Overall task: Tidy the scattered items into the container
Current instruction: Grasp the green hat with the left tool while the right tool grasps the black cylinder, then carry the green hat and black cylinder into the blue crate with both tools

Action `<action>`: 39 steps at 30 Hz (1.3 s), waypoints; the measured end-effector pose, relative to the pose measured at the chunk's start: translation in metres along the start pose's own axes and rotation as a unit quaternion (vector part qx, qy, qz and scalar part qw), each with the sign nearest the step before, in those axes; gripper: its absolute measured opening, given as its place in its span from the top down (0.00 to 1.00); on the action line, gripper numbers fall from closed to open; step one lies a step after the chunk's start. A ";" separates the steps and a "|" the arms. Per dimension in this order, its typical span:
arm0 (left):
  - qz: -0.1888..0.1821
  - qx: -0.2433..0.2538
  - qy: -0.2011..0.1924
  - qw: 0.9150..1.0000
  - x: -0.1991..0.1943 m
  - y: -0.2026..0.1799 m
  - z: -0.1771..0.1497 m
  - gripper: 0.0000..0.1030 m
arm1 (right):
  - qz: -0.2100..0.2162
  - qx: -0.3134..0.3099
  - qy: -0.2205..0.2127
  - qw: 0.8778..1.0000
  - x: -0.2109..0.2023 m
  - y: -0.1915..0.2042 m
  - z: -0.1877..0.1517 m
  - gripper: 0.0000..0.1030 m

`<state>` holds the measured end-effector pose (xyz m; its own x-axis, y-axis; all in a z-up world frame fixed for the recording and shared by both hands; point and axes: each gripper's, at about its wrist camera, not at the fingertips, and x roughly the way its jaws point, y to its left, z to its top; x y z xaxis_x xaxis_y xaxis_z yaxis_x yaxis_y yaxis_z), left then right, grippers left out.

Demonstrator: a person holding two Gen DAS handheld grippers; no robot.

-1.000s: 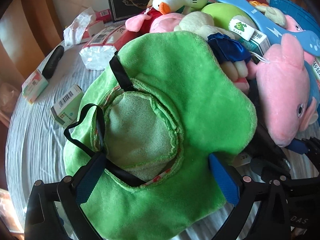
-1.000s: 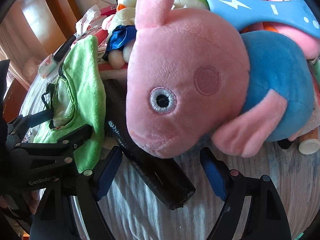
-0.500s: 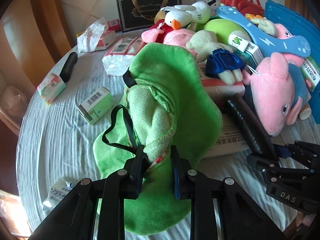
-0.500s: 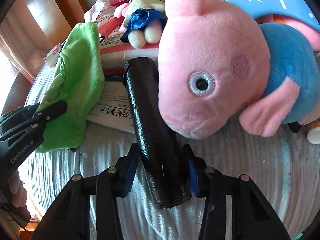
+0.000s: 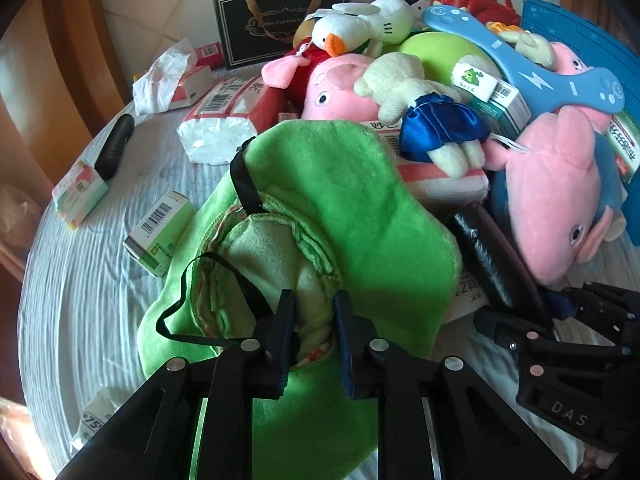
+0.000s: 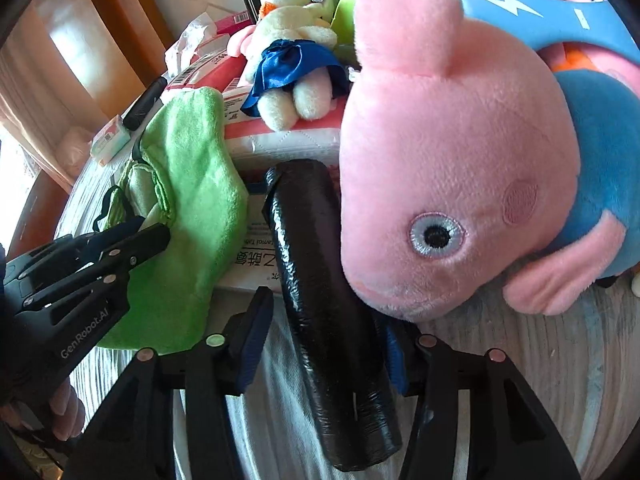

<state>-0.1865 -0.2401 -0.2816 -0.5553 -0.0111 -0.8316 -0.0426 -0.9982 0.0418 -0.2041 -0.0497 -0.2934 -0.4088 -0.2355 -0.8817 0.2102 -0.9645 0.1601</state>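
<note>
Left wrist view: left gripper [image 5: 314, 322] has just been closing and now pinches a bunched fold of the green plush hat [image 5: 352, 208] at the inner lining, near its black strap [image 5: 244, 178]. Pinching the fold makes sense, since flat fabric gives the pads nothing to bite. The hat lies on the white tablecloth [image 5: 80, 280], its far brim lapping onto the toy pile. The blue crate [image 5: 580, 28], likely the container, sits beyond the hat at the far right.

Right wrist view: right gripper [image 6: 320, 340] has just been closing too, jaws narrow around the black film roll [image 6: 320, 280], gripped across its width near the near end so it won't slip out. The roll lies right of the hat, wedged against the pink pig plush [image 6: 452, 160]. The pig's snout overhangs the roll, so expect it to drag on lift.
</note>
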 end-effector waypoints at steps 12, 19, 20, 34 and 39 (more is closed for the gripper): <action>-0.007 0.012 -0.068 0.998 -0.075 -0.021 0.002 0.89 | 0.017 -0.019 -0.028 0.999 -0.053 0.013 -0.035 0.66; 0.035 -0.014 -0.107 0.993 -0.126 -0.034 0.014 0.89 | 0.046 -0.060 -0.076 0.994 -0.094 0.022 -0.018 0.66; 0.040 -0.017 -0.111 0.993 -0.132 -0.036 0.016 0.89 | 0.047 -0.068 -0.083 0.993 -0.103 0.021 -0.015 0.66; 0.018 -0.026 -0.180 0.983 -0.181 -0.062 0.082 0.89 | -0.011 -0.079 -0.202 0.976 -0.199 0.005 0.047 0.66; 0.002 -0.016 -0.192 0.981 -0.188 -0.097 0.108 0.89 | -0.034 -0.066 -0.228 0.971 -0.229 -0.024 0.066 0.66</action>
<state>-0.1679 -0.1351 -0.0693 -0.8278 0.0027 -0.5611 -0.0178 -0.9996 0.0215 -0.1737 0.0191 -0.0663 -0.7705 -0.2291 -0.5949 0.2681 -0.9631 0.0236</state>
